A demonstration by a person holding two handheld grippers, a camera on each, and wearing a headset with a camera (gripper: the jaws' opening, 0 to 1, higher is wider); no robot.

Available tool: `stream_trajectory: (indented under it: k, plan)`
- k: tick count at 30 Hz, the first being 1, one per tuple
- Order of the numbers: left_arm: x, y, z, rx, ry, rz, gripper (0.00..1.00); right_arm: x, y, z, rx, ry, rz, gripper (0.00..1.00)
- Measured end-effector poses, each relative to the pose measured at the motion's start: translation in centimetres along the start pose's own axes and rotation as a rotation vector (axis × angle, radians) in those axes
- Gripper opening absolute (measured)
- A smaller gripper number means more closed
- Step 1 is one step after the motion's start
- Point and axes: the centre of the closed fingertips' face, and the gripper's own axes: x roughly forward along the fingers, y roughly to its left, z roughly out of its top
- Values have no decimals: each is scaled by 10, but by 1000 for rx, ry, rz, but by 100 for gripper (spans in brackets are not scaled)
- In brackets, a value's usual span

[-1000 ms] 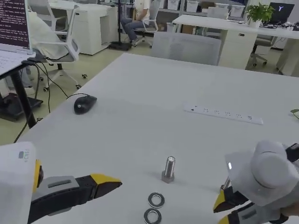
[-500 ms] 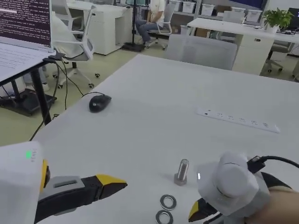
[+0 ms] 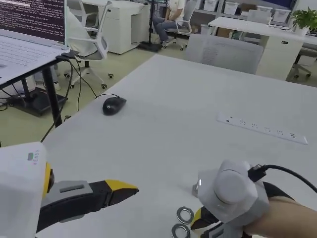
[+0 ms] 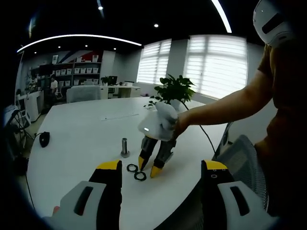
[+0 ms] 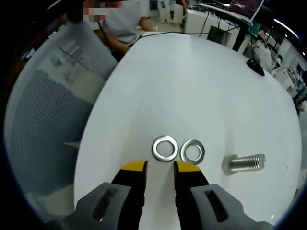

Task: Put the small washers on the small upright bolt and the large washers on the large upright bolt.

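Two steel washers (image 5: 165,148) (image 5: 193,151) lie flat side by side on the white table, just beyond the tips of my right gripper (image 5: 160,167), which is open with a narrow gap and holds nothing. One upright bolt (image 4: 125,147) stands a little past the washers (image 4: 140,176). In the head view the right gripper (image 3: 198,219) hangs over the washers (image 3: 184,214) and covers most of the bolt. My left gripper (image 4: 163,166) is open wide and empty, held off to the left (image 3: 124,191) of the washers.
A black mouse (image 3: 114,104) with its cable lies at the table's left edge, and a white power strip (image 3: 262,130) at the far right. A laptop (image 3: 29,29) stands on a side stand at left. A potted plant (image 4: 175,88) sits at the table's far end.
The right gripper has moved left and down onto the washers and now covers the bolt in the head view. The left gripper has held its place.
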Motion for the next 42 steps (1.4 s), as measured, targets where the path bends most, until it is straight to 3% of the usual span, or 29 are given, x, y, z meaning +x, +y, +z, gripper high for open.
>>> stream_trajectory:
  k: [15,35,42]
  plan:
    - [1,3,1,-4,-10,6,66,14,5,26,-80,1,38,26]
    - [2,5,2,-1,-11,7,66,14,8,28,-150,27,54,25]
    - [2,6,2,-1,-9,7,66,13,6,28,-133,27,48,23]
